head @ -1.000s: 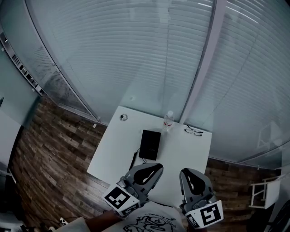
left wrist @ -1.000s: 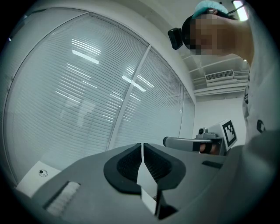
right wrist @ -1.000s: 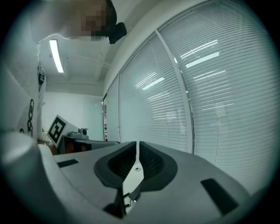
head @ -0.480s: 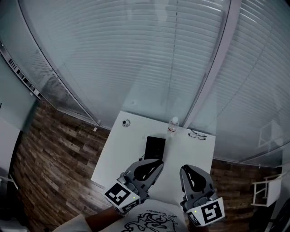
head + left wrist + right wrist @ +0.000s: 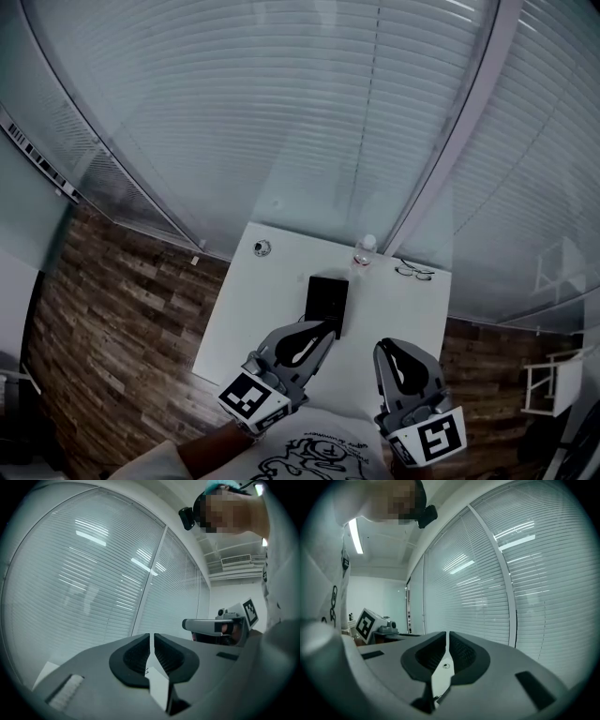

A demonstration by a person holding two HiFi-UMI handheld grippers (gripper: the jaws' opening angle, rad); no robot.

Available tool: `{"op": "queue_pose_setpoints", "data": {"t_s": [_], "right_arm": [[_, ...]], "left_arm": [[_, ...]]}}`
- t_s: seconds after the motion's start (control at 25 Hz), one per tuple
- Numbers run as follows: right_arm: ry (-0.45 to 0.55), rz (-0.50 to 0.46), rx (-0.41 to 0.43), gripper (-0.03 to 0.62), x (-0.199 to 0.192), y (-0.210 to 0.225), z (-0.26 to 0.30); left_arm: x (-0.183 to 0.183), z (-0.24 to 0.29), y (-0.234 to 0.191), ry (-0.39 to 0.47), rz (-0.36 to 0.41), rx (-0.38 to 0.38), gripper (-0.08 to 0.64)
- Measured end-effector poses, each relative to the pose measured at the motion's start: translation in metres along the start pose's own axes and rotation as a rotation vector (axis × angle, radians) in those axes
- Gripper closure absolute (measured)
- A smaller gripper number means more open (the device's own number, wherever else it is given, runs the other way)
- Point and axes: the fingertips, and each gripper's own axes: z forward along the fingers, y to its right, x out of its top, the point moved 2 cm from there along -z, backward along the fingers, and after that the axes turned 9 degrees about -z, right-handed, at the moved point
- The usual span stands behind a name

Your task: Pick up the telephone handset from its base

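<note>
My grey left gripper (image 5: 151,638) has its jaws pressed together on nothing, and my grey right gripper (image 5: 446,636) is closed and empty too. Both point level toward the slatted window blinds (image 5: 281,112). The black rectangular telephone (image 5: 326,300) lies on the white table (image 5: 239,314), just far of my left tips. I cannot tell its handset from its base. A clear plastic bottle (image 5: 364,251) and a pair of glasses (image 5: 414,273) sit at the far edge.
</note>
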Motion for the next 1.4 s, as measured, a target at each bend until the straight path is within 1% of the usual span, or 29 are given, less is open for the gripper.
{"op": "queue_pose_setpoints", "data": {"t_s": [0.16,0.32,0.4,0.52,0.76,0.96,1.2,1.4], "right_arm": [[-0.008,0.004,-0.003,0.572,0.003,-0.003,0.004],[-0.007,0.004,-0.009,0.572,0.003,-0.004,0.006],[-0.012,0.005,-0.012,0.572,0.001,-0.003,0.007],[-0.022,0.009,-0.014,0.572,-0.001,-0.001,0.010],[-0.043,0.017,-0.012,0.572,-0.008,0.001,0.014],[-0.067,0.022,-0.003,0.572,-0.017,0.002,0.020],[-0.089,0.025,0.007,0.572,-0.026,0.002,0.026],[-0.103,0.024,0.009,0.572,-0.026,0.001,0.028]], "left_arm": [[-0.010,-0.005,-0.015,-0.031,-0.024,0.034,0.541],[-0.032,-0.004,-0.037,-0.056,-0.042,0.059,0.535],[-0.051,0.000,-0.052,-0.095,-0.053,0.079,0.522],[-0.081,0.006,-0.077,-0.156,-0.095,0.112,0.470],[-0.146,0.014,-0.133,-0.237,-0.153,0.189,0.468],[-0.203,0.022,-0.182,-0.325,-0.189,0.240,0.468],[-0.250,0.038,-0.222,-0.405,-0.214,0.262,0.468],[-0.266,0.047,-0.237,-0.431,-0.240,0.255,0.444]]}}
